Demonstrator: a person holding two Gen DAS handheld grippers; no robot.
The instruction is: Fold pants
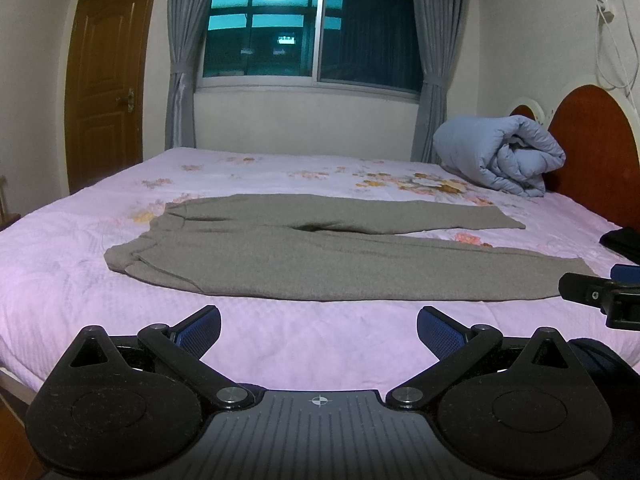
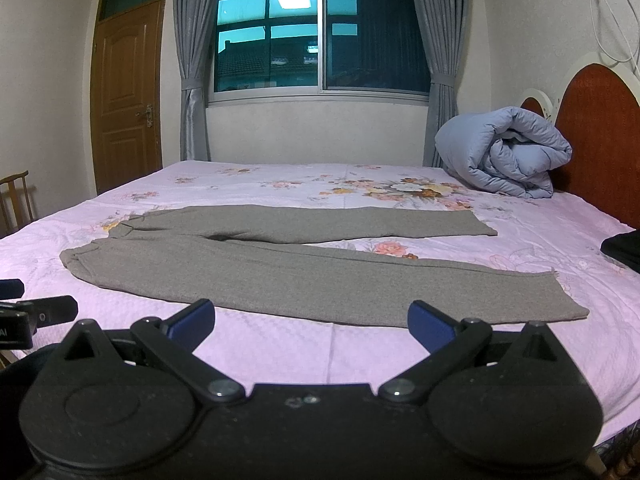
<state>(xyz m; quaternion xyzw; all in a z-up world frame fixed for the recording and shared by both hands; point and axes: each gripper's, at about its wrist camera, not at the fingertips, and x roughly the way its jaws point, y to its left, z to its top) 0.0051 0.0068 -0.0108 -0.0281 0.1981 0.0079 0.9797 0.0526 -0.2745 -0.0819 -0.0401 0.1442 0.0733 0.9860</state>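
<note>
— Where are the pants?
— The grey knit pants (image 1: 320, 256) lie flat on the pink quilted bedsheet (image 1: 280, 340), waistband left, legs running right in a narrow V.
— Your tools?
— My left gripper (image 1: 319, 330) and right gripper (image 2: 311, 322) hover near, blue ribbed pads spread apart, holding nothing.

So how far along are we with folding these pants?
Done: the grey pants lie spread flat on the bed, legs apart. In hand: nothing; the left claw and right claw hover open at the near edge. Left: every fold.
</note>
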